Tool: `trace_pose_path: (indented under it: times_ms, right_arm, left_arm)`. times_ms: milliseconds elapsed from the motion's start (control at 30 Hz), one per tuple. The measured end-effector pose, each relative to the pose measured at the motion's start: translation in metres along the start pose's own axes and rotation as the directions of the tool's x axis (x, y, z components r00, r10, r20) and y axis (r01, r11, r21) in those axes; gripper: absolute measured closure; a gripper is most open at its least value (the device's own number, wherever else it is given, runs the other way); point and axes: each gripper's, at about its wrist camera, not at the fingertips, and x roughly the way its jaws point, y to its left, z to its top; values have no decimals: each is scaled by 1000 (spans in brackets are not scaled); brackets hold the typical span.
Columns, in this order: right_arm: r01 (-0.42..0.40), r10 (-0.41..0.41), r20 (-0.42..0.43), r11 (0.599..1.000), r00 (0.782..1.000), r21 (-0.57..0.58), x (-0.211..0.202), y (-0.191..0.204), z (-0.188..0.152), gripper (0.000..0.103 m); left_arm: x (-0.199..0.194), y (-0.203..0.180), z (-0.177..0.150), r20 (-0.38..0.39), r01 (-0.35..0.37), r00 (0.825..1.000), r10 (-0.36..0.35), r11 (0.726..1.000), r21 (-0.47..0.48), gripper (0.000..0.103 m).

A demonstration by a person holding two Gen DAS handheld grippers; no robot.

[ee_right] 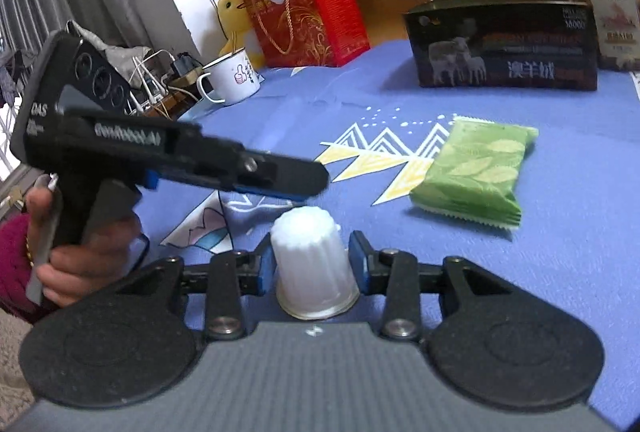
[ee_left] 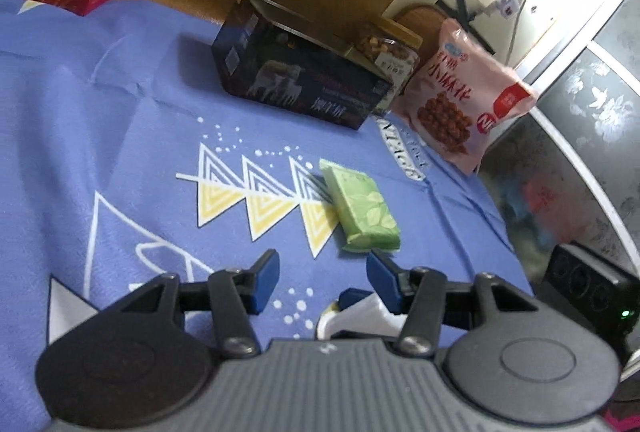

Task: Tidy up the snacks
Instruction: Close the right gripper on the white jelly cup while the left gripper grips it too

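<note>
white fluted cup [ee_right: 314,264] is bracketed between the pads of the right hand-held gripper [ee_right: 312,266], contact unclear. green snack packet [ee_left: 362,209] lies on the surface [ee_left: 120,151] just ahead of the left hand-held gripper [ee_left: 322,272], spread wide and empty; long axis runs roughly along the approach, left is judged nearer.

One green packet [ee_right: 476,175], one white cup [ee_right: 314,264], one dark box [ee_right: 504,45], one jar [ee_right: 608,3], one pink bag [ee_left: 464,99]

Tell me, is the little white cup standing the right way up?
No, the white cup is upside down: its wide rim is at the bottom, between the right gripper fingers.
</note>
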Motion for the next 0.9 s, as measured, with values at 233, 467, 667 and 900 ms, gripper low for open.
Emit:
trace_pose_path:
  times_ms: [233, 467, 667, 900]
  right_arm:
    - [14, -14, 32, 1000, 999, 4, -28, -8, -14, 44]
    - [33, -32, 40, 999, 999, -26, -39, -7, -26, 44]
    - [28, -24, 52, 997, 998, -68, -35, 0, -25, 44]
    - [58, -53, 43, 991, 998, -121, -20, 5, -22, 66]
  left_arm:
    - [-14, -32, -13, -6, 90, 996, -90, 976, 198, 48]
    - [1, -63, -30, -27, 19, 1000, -10, 936, 353, 48]
    - [7, -61, -33, -38, -33, 998, 50, 929, 369, 57]
    - [10, -51, -29, -52, -18, 998, 37, 944, 328, 67]
